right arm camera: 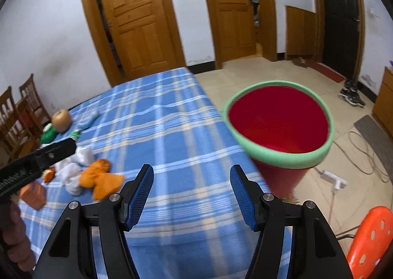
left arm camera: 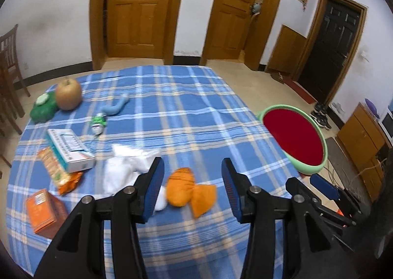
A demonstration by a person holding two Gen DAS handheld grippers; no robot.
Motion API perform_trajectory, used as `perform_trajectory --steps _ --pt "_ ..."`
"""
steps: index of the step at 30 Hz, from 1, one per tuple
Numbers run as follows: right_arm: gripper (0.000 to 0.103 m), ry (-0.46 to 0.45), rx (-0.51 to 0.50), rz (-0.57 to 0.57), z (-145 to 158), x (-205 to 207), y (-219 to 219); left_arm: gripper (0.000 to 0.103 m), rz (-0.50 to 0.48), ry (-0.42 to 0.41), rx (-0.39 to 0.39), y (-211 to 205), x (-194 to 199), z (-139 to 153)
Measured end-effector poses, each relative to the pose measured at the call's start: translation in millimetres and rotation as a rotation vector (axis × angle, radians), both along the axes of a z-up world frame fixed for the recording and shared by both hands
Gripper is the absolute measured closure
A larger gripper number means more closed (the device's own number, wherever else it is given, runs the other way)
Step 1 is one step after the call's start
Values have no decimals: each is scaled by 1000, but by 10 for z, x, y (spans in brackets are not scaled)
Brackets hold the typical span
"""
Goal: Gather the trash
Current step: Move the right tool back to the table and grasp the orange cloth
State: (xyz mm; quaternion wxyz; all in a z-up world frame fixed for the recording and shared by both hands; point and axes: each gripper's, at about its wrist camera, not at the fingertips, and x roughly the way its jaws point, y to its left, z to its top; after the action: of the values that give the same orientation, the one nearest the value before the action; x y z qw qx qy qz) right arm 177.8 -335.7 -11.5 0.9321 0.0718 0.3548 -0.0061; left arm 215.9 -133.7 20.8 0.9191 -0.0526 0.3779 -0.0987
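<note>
Hovering above the plaid tablecloth (left arm camera: 186,112), the left gripper (left arm camera: 192,171) spreads its jaws wide around nothing, the orange peel (left arm camera: 189,190) blurred just beyond them beside white tissue (left arm camera: 125,168). The right gripper (right arm camera: 191,178) gapes empty too. Table edge partly hides the red bin (right arm camera: 277,119).

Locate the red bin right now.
The red bin stands off the table's right edge, ahead-right of the open right gripper; the left view shows it right too.

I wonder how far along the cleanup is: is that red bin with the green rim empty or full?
Empty, as far as shown: the red bin shows only bare red walls inside; its very bottom is hidden.
</note>
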Motion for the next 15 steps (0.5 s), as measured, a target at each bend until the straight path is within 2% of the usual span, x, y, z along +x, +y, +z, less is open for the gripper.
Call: perform_trajectory --steps 4,10,15 --pt "37 3 8 44 -16 70 199 54 40 11 30 207 -54 -84" --pt "37 45 45 113 -152 274 505 54 92 54 -25 655 -228 -316" --pt "37 81 40 181 -257 435 781 54 100 47 -48 830 -337 -380"
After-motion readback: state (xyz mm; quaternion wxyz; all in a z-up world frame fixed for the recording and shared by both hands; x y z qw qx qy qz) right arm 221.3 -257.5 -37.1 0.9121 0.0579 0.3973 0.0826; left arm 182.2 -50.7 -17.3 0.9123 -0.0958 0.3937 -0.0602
